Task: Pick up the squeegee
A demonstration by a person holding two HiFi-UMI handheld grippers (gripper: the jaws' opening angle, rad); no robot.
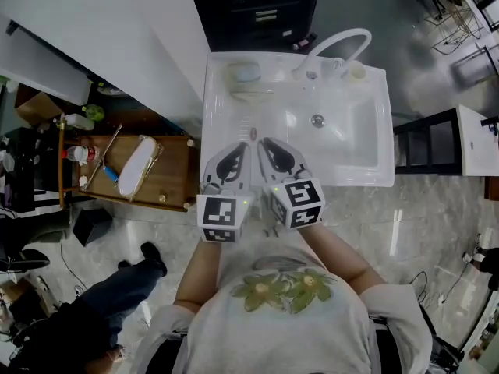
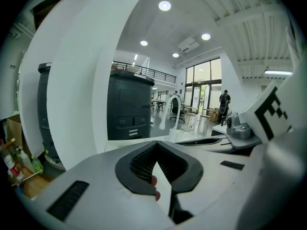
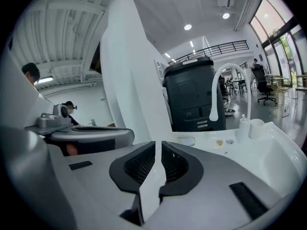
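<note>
Left tongs (image 1: 243, 148), right tongs (image 1: 267, 145): both pressed together, empty, side by side over sink (image 1: 362, 142) near rim. Faucet (image 1: 337, 44) at 1 o'clock. Likely staged before reach; squeegee not discernible.

Squeegee (image 1: 244, 72): seemingly pale flat piece on sink (image 1: 374, 131) rear ledge.

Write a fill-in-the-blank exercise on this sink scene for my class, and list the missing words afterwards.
1. The faucet curving over the sink is ____ in colour.
2. In the head view, the wooden cart stands on the sink's ____ side.
3. The left hand-held gripper and the right hand-held gripper, both with jaws together, hold ____.

Missing words: white; left; nothing.
</note>
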